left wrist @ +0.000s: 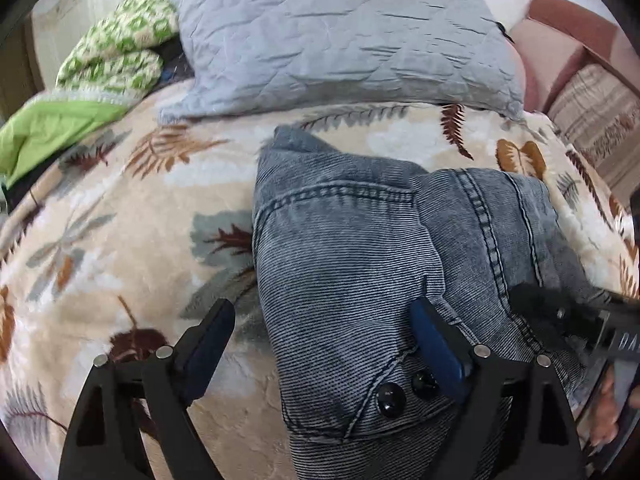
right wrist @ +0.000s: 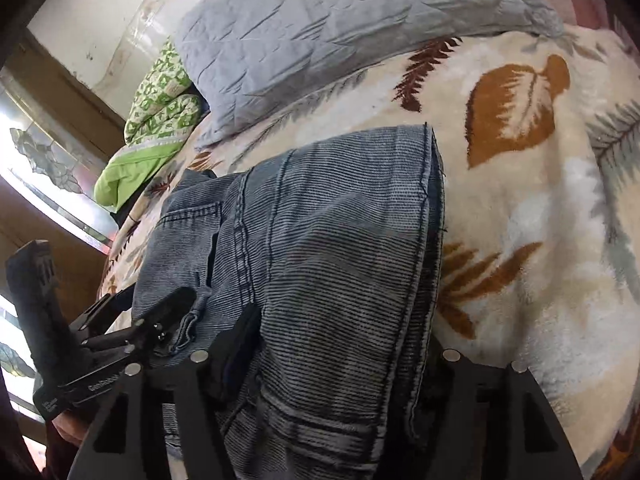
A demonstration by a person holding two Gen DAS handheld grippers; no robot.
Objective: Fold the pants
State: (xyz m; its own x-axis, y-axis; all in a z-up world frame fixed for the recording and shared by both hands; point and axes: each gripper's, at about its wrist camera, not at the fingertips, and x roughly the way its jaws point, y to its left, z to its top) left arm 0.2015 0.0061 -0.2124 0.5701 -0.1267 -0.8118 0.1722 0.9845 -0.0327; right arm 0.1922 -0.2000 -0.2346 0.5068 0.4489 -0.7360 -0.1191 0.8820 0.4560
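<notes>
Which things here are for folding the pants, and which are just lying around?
For the job: jeans, left tool, right tool.

Just lying about: grey pillow, green patterned quilt, leaf-print blanket under the jeans.

1. White letters "DA" (left wrist: 627, 345) stand on the black body of the right gripper (left wrist: 560, 312) at the right edge of the left wrist view; the rest of the word is cut off.
2. White print beginning "Gen" (right wrist: 105, 385) stands on the black body of the left gripper (right wrist: 132, 320) in the right wrist view; its remaining letters are too blurred to read.
</notes>
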